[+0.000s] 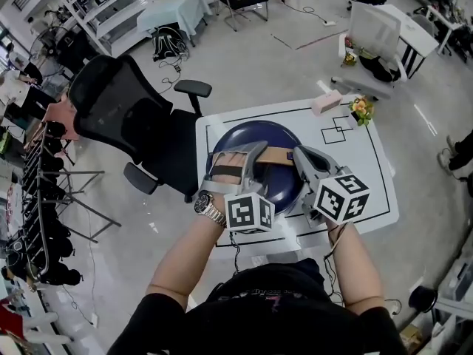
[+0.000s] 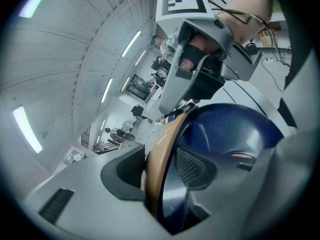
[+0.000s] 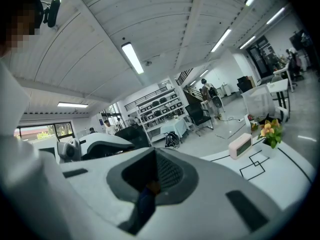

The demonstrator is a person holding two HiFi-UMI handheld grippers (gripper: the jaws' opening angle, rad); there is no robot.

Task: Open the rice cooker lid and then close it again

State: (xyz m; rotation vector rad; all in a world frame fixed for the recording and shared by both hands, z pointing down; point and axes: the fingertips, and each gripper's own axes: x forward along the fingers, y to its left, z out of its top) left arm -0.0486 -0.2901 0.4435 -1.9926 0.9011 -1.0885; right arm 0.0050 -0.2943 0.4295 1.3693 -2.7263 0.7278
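Note:
A dark blue rice cooker lid (image 1: 259, 133) domes up on the white table (image 1: 369, 176), and a tan handle (image 1: 277, 154) lies across its near side. My left gripper (image 1: 240, 154) is at the handle's left end. In the left gripper view the handle (image 2: 159, 149) runs between the two pads, and the left gripper (image 2: 160, 174) is shut on it, with the blue lid (image 2: 230, 129) beyond. My right gripper (image 1: 299, 152) sits at the handle's right end; its pads (image 3: 165, 171) meet, so the right gripper (image 3: 150, 184) is shut, with only a sliver of blue and tan below.
A black office chair (image 1: 126, 117) stands just left of the table. A pink box (image 1: 326, 102) and a small pot of flowers (image 1: 361, 108) sit at the table's far right corner. Black lines are marked on the tabletop. Shelves and desks stand farther off.

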